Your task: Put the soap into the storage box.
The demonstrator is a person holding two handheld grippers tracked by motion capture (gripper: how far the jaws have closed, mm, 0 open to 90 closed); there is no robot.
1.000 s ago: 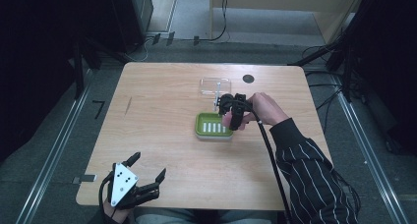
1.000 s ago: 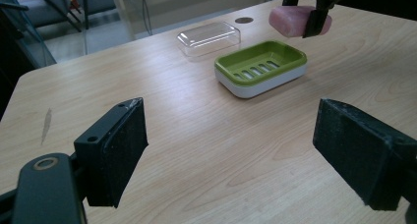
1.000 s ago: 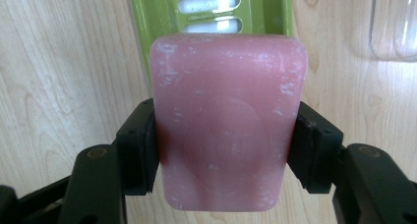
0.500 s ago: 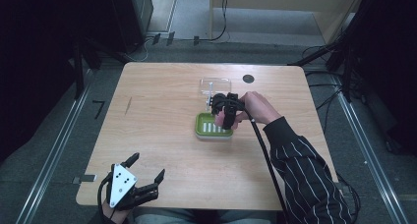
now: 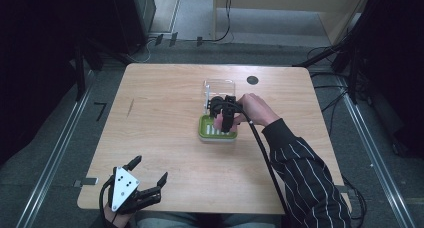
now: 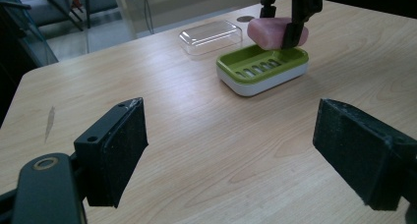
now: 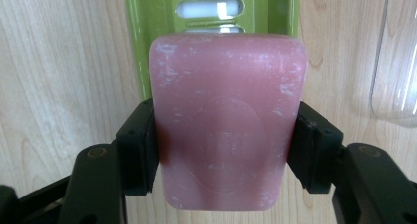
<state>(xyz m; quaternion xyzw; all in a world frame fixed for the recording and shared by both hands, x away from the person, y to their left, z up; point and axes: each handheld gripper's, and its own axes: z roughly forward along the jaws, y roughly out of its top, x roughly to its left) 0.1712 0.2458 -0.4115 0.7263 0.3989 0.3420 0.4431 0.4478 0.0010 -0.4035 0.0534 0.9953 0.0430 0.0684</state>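
A pink soap bar (image 7: 226, 121) is clamped between the jaws of my right gripper (image 7: 226, 145), which is shut on its two long sides. The bar (image 6: 268, 30) hangs tilted just over the far end of the green soap dish (image 6: 255, 69), whose slotted floor is bare. From above, the right gripper (image 5: 223, 119) points down over the dish (image 5: 207, 130). Whether the soap touches the dish, I cannot tell. My left gripper (image 5: 149, 169) rests at the table's near-left edge, open and empty, its jaws (image 6: 231, 145) spread wide.
A clear plastic lid (image 5: 218, 85) lies on the table right behind the dish, open side down. A small dark round hole (image 5: 252, 80) sits at the back of the wooden table (image 5: 150, 113). The right gripper's cable trails back along the striped sleeve.
The right gripper has carried the soap slightly left and toward the person, lower over the green dish. The left gripper has stayed put.
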